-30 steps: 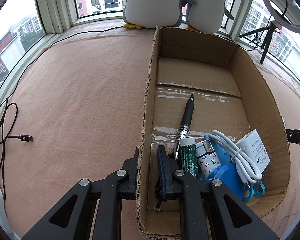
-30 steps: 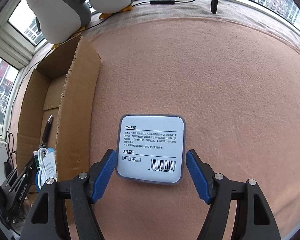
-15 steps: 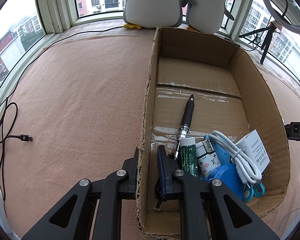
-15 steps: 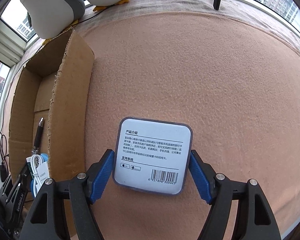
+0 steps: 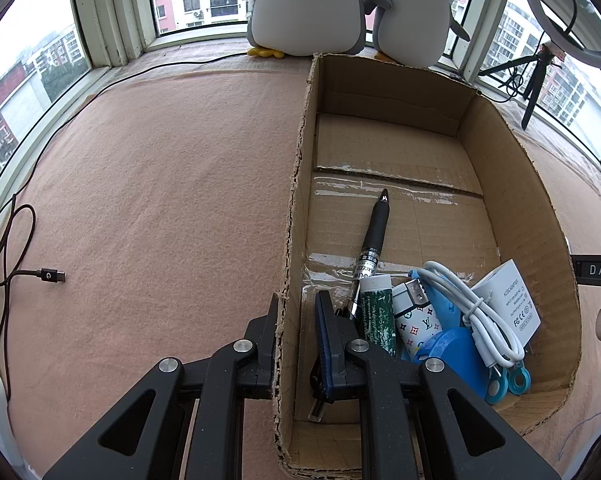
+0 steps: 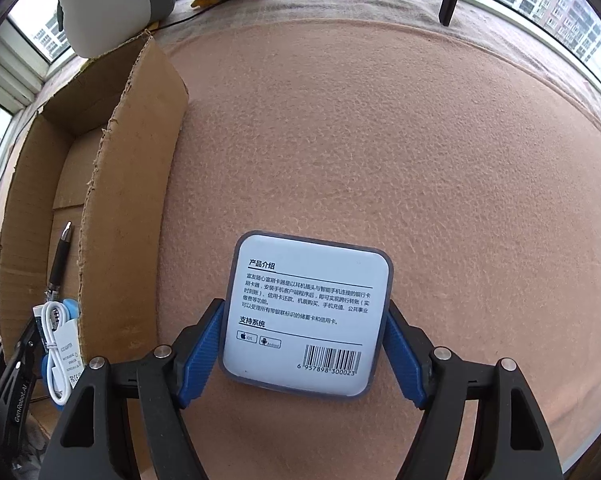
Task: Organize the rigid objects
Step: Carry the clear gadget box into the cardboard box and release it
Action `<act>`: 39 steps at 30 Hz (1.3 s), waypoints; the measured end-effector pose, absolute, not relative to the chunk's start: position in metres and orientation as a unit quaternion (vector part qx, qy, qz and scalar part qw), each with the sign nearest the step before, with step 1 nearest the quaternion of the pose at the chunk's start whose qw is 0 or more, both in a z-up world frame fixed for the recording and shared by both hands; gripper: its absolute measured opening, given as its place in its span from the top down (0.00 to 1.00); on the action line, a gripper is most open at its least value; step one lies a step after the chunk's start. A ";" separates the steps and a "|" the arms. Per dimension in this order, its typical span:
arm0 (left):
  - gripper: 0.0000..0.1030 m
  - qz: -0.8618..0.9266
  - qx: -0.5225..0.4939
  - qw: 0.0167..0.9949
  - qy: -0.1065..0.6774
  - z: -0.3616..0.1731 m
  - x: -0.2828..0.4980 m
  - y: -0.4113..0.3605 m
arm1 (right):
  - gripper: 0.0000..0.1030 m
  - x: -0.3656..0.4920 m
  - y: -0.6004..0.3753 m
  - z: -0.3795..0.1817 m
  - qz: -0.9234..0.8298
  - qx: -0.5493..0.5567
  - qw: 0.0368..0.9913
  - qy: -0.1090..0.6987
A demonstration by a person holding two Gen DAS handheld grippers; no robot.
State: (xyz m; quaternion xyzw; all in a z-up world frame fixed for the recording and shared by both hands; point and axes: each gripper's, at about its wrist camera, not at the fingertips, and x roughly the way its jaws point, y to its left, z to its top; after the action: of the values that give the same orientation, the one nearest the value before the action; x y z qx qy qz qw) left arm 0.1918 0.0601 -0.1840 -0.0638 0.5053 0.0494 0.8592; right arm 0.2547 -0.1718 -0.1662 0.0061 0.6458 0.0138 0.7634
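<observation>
The right gripper (image 6: 302, 354) is pointing down at a flat white case (image 6: 306, 314) with a barcode on it. The case is lying on the pink felt bench (image 6: 420, 160), just beside the long outer wall of the cardboard box (image 6: 132, 200). The blue fingers (image 6: 200, 354) are standing one on each side of the case, very near its edges. They look about to touch it, but I cannot tell if they are pressing yet, so I am calling them open around it.

The left gripper (image 5: 298, 344) is closed on the near end of the box's left wall (image 5: 296, 200), one finger outside and one inside. It is holding the box so it does not slide.

Inside the box, at the near end, a pen (image 5: 374, 248), a white cable (image 5: 472, 308), a green tube (image 5: 376, 312) and some blue things are lying.

So the step in hand is picking up the case. Next the fingers need to squeeze its two sides firmly. Then it has to be lifted over the box wall and put down on the bare box floor.
</observation>
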 end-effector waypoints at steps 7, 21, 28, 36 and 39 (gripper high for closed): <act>0.86 0.049 -0.064 0.859 0.505 -0.184 0.192 0.060 | 0.33 0.238 -0.178 -0.164 0.020 0.004 0.769 0.639; 0.86 0.049 -0.063 0.859 0.505 -0.184 0.192 0.059 | 0.35 0.203 -0.198 -0.134 0.033 0.047 0.788 0.613; 0.86 0.049 -0.062 0.859 0.506 -0.185 0.192 0.058 | 0.35 0.199 -0.194 -0.114 0.046 0.054 0.802 0.593; 0.86 0.049 -0.062 0.859 0.505 -0.184 0.192 0.058 | 0.35 0.203 -0.168 -0.084 0.080 0.056 0.818 0.566; 0.86 0.049 -0.062 0.859 0.505 -0.184 0.192 0.059 | 0.35 0.203 -0.153 -0.074 0.100 0.051 0.823 0.557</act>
State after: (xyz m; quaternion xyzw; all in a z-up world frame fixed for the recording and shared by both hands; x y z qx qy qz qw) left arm 0.1921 0.0585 -0.1845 -0.0623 0.5054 0.0491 0.8592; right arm 0.2026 -0.1529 -0.0744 0.0512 0.5570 0.1002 0.8228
